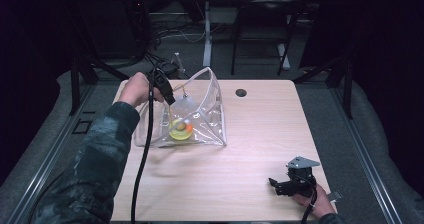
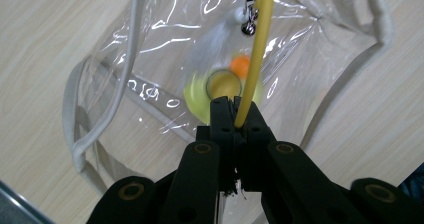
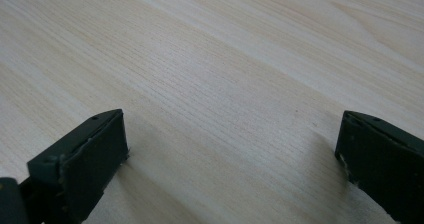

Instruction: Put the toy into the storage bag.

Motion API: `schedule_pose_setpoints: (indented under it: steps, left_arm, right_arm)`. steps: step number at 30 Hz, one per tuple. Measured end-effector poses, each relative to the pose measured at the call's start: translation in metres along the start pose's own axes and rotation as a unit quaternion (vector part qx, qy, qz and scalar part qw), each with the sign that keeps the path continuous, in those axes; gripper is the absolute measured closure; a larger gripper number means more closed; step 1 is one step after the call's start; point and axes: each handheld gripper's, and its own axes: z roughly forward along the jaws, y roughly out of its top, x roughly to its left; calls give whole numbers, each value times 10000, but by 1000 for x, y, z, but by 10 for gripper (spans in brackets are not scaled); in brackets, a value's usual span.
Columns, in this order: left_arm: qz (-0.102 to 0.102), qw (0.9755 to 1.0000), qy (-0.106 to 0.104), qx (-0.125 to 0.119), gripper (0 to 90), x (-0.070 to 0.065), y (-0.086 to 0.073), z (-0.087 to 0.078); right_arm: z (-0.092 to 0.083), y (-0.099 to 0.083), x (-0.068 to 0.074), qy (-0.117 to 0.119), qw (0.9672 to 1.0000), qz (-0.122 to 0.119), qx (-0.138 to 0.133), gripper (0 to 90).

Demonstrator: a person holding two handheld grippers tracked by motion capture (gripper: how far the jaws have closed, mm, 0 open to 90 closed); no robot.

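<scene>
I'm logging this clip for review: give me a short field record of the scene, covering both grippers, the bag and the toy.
left gripper: shut on the yellow cord, above the bag's opening
cord: runs from the jaws down toward the toy
toy: yellow with an orange part, blurred, inside the bag
bag: clear plastic, open at the top, standing on the table
right gripper: open, holding nothing, low over the table's near right corner
</scene>
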Motion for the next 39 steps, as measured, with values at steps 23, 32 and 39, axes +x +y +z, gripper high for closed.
schedule_pose_setpoints:
  steps: [23, 32, 39]
  left_arm:
    - [-346, 9993, 108, -132, 816, 11, -8, 12]
    - [-361, 9980, 220, -464, 522, 7, -21, -15]
    - [-403, 9959, 342, -729, 291, 3, -37, -35]
  right_arm:
    - [0, 0, 0, 9, 10000, -6, 3, 0]
    - [0, 0, 0, 8, 10000, -4, 0, 0]
    - [0, 0, 0, 7, 10000, -5, 3, 0]
